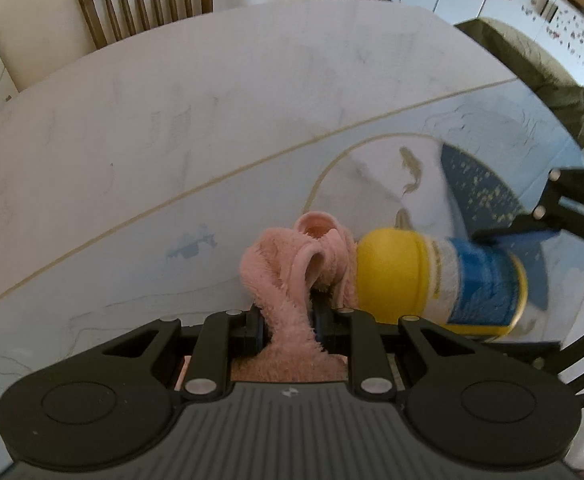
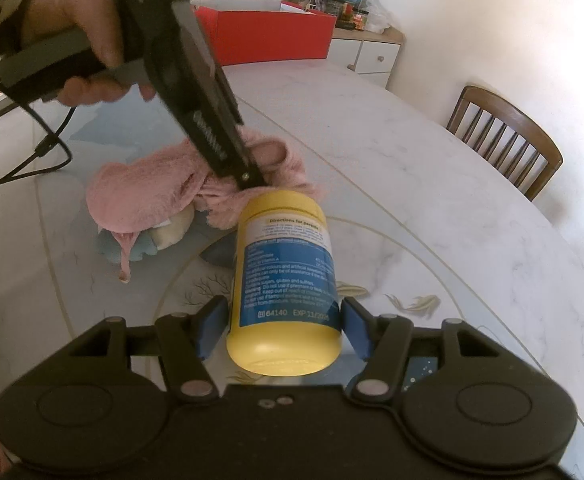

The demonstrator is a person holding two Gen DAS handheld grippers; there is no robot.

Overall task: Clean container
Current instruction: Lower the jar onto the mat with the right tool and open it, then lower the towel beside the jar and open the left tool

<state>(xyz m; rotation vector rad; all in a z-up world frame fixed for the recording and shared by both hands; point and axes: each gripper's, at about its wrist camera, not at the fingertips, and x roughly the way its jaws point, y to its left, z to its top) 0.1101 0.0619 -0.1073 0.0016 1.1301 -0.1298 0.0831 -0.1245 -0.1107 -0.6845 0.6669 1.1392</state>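
right gripper: I've got it clamped on the yellow container, blue pads either side of the base end, held above the worktop.
container contents: can't tell, opaque plastic, blue-white label.
container axis: long axis runs away from my right camera, lid end far, base near.
left gripper: closed on the pink cloth; cloth bunched against the lid end.
under cloth: pale soft items on the worktop, unclear.
worktop: white marble look, gold curves, fish motifs.
room: wooden chair, red box, white cabinet.
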